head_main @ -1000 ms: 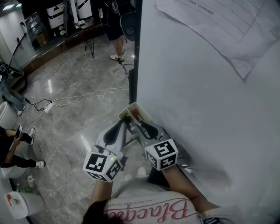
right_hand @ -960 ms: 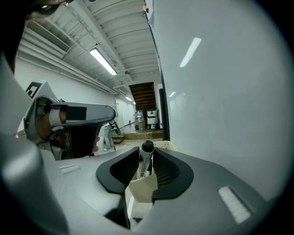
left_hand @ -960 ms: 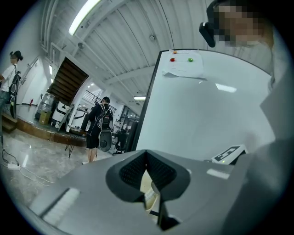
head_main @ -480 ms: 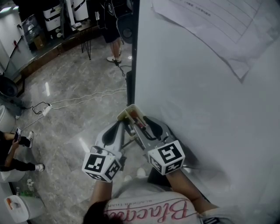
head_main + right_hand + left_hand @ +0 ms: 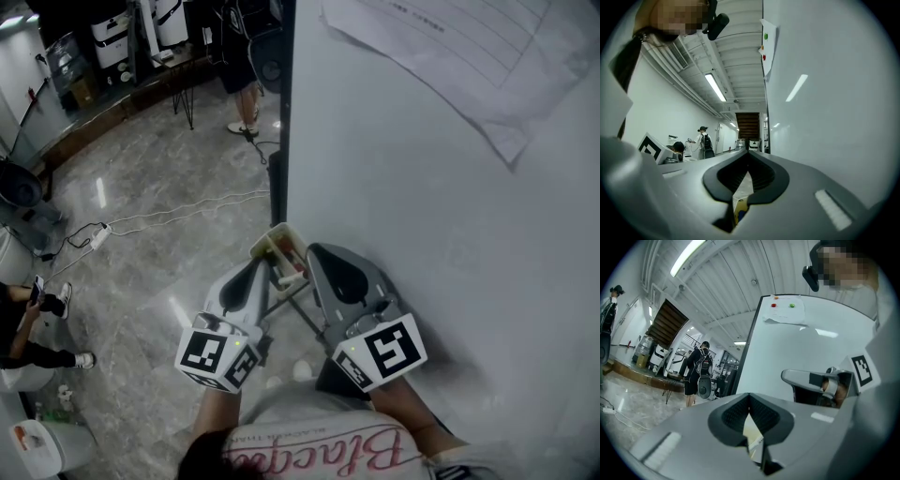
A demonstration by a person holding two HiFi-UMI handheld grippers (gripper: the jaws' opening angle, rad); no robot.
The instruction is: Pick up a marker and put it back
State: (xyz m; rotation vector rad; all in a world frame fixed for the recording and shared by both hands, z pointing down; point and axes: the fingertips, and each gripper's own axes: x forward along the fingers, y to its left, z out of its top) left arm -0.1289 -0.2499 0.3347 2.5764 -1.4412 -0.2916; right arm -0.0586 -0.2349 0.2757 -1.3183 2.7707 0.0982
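A small cream marker tray [image 5: 276, 240] hangs at the lower left corner of the whiteboard [image 5: 422, 206], with a reddish marker [image 5: 289, 262] lying in it. My right gripper [image 5: 315, 251] is shut and empty, its tips beside the tray's right side against the board. Through the slit below its closed tips, the right gripper view shows the tray and a blue-tipped marker [image 5: 739, 214]. My left gripper [image 5: 263, 266] is shut too, just left of the tray, with nothing in it. In the left gripper view the tray [image 5: 752, 437] shows through the slit.
A sheet of paper [image 5: 469, 56] is pinned high on the whiteboard. The board's dark frame edge [image 5: 284, 141] runs down to the tray. On the marble floor lie a cable and power strip [image 5: 103, 230]. One person stands far off [image 5: 246, 75]; another sits at the left [image 5: 28, 319].
My right gripper stood with its jaws over the marker in the tray. It has since drawn back toward me and to the right, and now stands shut. The left gripper has stayed put.
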